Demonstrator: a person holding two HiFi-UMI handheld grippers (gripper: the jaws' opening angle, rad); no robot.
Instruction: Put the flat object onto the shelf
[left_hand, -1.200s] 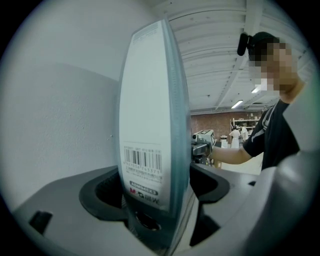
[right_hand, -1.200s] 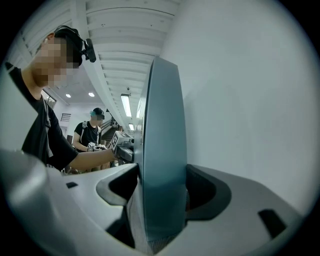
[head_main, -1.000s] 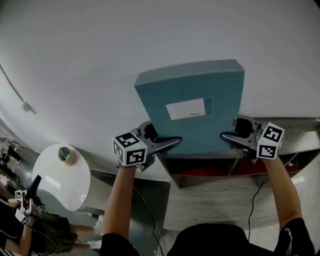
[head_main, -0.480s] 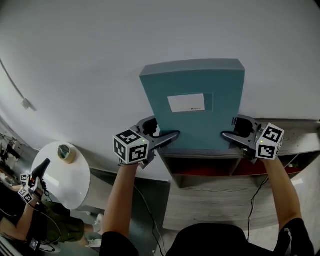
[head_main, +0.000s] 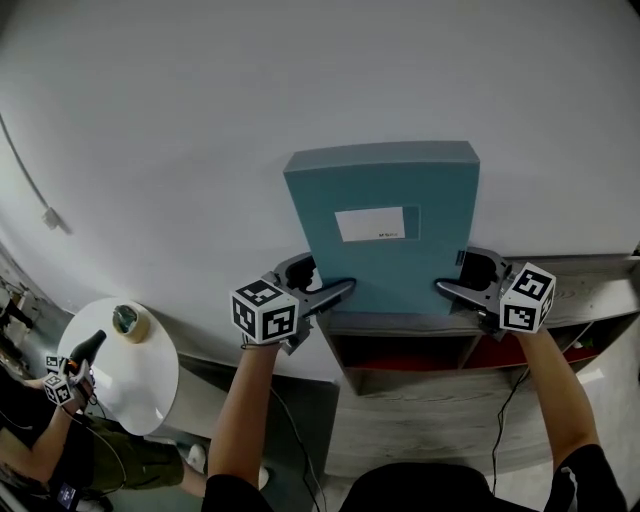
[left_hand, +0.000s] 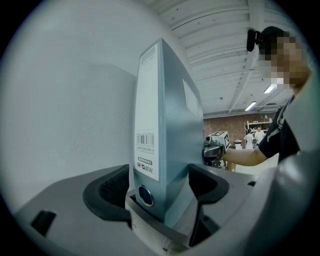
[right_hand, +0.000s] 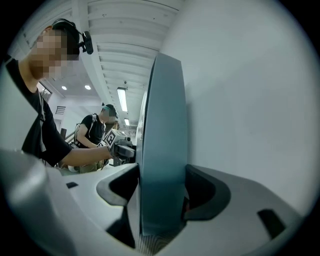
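The flat object is a teal lever-arch binder (head_main: 385, 230) with a white label, standing upright against the white wall on top of the wooden shelf (head_main: 590, 275). My left gripper (head_main: 325, 285) is shut on its lower left corner, at the spine end (left_hand: 147, 150) with the barcode sticker. My right gripper (head_main: 455, 280) is shut on the lower right corner. In the right gripper view the binder's thin edge (right_hand: 162, 150) fills the gap between the two dark pads (right_hand: 200, 192). The binder's bottom edge sits at the shelf top.
The shelf has red-lined compartments (head_main: 400, 352) below its top board. A round white table (head_main: 120, 370) with a roll of tape (head_main: 128, 320) stands at lower left. Beside it a person (head_main: 60, 440) holds another gripper. A cable (head_main: 25, 170) runs down the wall.
The binder has turned from tilted left to nearly upright and come down a little towards the shelf top. Both grippers kept hold of it and moved with it.
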